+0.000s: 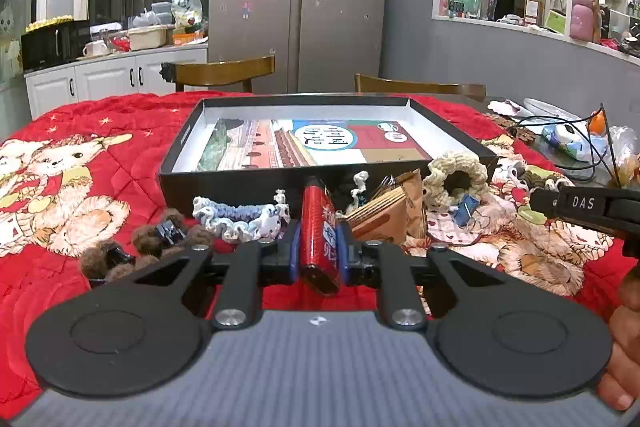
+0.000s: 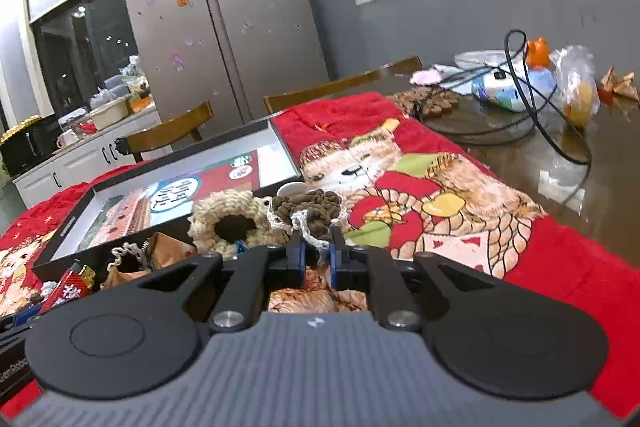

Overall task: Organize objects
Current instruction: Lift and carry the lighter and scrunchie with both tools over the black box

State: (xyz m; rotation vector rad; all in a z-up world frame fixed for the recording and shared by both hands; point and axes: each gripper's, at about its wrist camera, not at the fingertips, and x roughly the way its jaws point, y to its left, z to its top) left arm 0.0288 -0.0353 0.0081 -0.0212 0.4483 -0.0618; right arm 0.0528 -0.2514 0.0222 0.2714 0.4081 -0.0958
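Note:
In the left wrist view my left gripper (image 1: 319,235) is shut on a red glittery packet (image 1: 316,211) with white characters, held upright just in front of the black box (image 1: 180,151). A picture book (image 1: 320,143) lies flat inside that box. My right gripper (image 2: 317,247) is shut on the white lace trim of a brown fuzzy scrunchie (image 2: 316,205), close to the box's near right corner. The right gripper's black finger (image 1: 538,201) reaches in from the right edge of the left wrist view. The red packet (image 2: 68,287) also shows at the lower left of the right wrist view.
On the red quilt (image 1: 80,131) before the box lie a blue-white scrunchie (image 1: 236,219), brown fuzzy clips (image 1: 160,239), a brown paper packet (image 1: 392,215), a beige crochet ring (image 2: 228,223) and a blue binder clip (image 1: 466,207). Cables (image 2: 532,95), bags and dishes crowd the table's far right. Wooden chairs (image 1: 224,71) stand behind.

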